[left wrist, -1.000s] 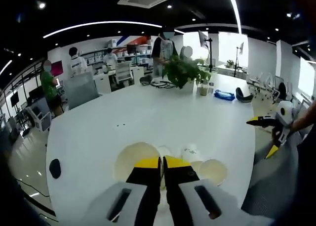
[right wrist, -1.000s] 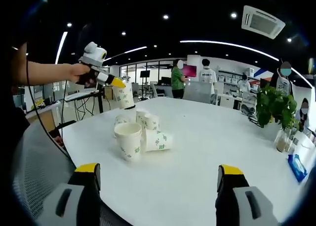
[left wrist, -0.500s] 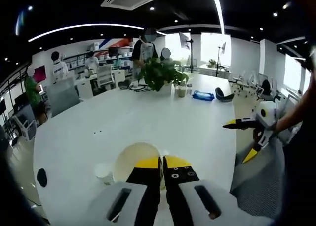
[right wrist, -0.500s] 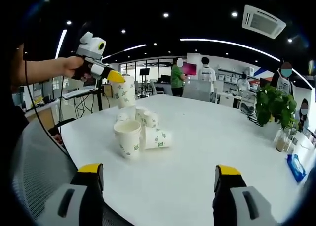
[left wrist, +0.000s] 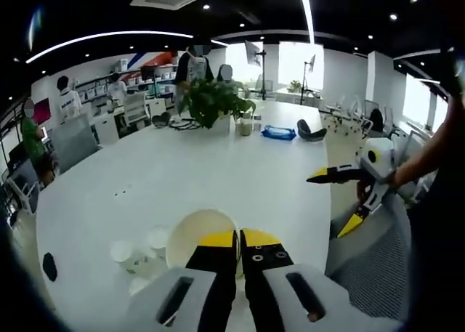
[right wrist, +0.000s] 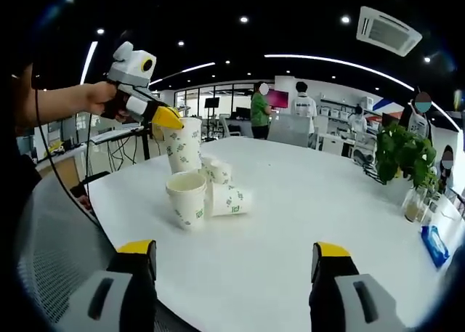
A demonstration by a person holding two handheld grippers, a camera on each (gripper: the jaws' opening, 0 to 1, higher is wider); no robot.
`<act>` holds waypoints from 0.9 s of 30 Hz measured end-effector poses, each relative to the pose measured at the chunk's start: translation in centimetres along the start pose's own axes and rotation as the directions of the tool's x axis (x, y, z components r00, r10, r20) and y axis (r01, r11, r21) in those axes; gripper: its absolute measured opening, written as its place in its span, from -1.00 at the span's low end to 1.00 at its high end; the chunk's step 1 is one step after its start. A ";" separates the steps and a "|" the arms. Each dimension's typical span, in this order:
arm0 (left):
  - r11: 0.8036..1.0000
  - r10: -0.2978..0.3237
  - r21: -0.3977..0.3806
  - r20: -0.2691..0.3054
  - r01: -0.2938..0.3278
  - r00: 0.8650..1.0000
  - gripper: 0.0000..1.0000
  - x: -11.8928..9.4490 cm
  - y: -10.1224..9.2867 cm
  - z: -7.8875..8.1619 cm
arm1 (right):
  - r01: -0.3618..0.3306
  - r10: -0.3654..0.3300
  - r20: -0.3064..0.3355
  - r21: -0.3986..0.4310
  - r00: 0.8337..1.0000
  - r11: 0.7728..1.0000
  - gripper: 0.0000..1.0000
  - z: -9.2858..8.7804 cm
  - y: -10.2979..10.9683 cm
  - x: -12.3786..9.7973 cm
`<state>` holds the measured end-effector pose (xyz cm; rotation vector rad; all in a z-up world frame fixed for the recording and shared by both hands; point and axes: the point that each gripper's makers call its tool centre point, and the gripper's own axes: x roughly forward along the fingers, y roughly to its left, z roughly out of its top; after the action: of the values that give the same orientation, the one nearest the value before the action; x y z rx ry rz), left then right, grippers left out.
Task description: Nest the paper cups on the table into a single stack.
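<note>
My left gripper [left wrist: 237, 239] is shut on the rim of a white paper cup [left wrist: 196, 234] with green print, held in the air. Seen from the right gripper view, that left gripper [right wrist: 168, 119] holds the cup [right wrist: 183, 147] tilted, just above and behind an upright cup [right wrist: 187, 199]. A cup on its side [right wrist: 231, 200] lies beside the upright one, and another cup [right wrist: 216, 171] stands behind. Two loose cups [left wrist: 122, 253] [left wrist: 158, 239] show below the held one. My right gripper [right wrist: 234, 250] is open over the near table edge, holding nothing, and also appears at the right [left wrist: 328, 203].
The white table [right wrist: 312, 194] stretches far back. A potted plant [right wrist: 403, 154] and a blue packet [right wrist: 434, 245] sit at its far right. A grey mesh chair [right wrist: 51, 237] stands at the near left. Several people stand by desks beyond.
My left gripper has carried its cup to the right and closer to the group of cups, now just above the upright one. The right gripper has hardly moved and stays open.
</note>
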<state>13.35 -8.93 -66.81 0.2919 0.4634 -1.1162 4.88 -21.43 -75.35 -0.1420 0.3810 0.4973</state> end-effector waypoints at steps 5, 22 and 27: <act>1.000 -0.015 0.013 -0.029 0.016 0.999 -1.00 0.9 -0.5 -1.2 | -0.001 0.001 -0.005 -0.001 1.000 1.000 0.74 -0.1 0.0 0.0; 0.996 -0.039 0.070 -0.133 0.049 0.990 -0.99 4.1 -1.5 -5.6 | -0.009 0.010 -0.030 0.002 1.000 1.000 0.60 -0.5 0.1 0.0; 0.997 -0.054 0.046 -0.158 0.062 0.986 -0.98 4.5 -1.6 -6.7 | -0.011 0.011 -0.022 0.004 1.000 1.000 0.63 -0.4 0.1 0.0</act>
<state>12.14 -10.13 -74.86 0.4147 0.5861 -1.1679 4.67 -21.43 -75.71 -0.1422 0.4043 0.5059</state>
